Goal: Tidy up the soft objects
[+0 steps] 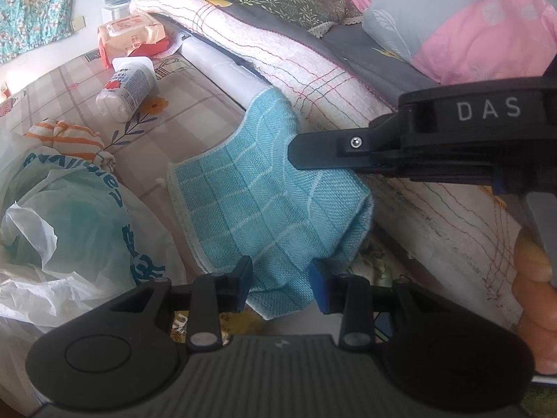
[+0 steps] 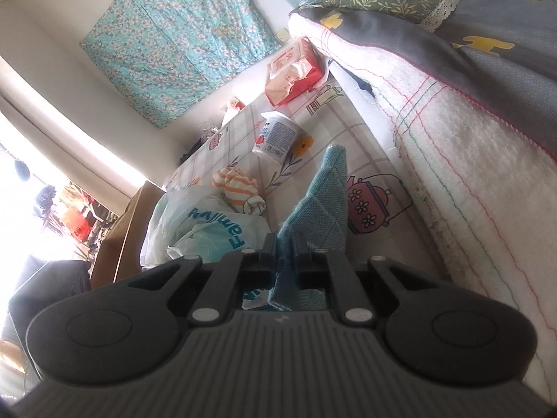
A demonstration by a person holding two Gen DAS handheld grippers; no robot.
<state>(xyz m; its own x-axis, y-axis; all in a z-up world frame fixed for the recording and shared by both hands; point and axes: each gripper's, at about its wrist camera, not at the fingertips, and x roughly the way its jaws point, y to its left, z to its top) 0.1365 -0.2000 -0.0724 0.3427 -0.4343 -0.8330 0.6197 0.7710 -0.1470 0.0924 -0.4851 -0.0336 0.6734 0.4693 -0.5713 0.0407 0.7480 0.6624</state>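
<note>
Cloth point(image 1: 264, 191), blue and checked, hangs over the table point(image 1: 195, 90) beside the bed point(image 1: 313, 55), mid-fold: the right gripper point(image 2: 284, 244) pinches one edge, and the left gripper point(image 1: 280, 284) seems to clamp the bottom corner, though contact is unclear. Next the edges need bringing together. A plastic bag point(image 1: 69, 230), striped sock point(image 1: 66, 137) and bottle point(image 1: 127, 87) crowd the table
</note>
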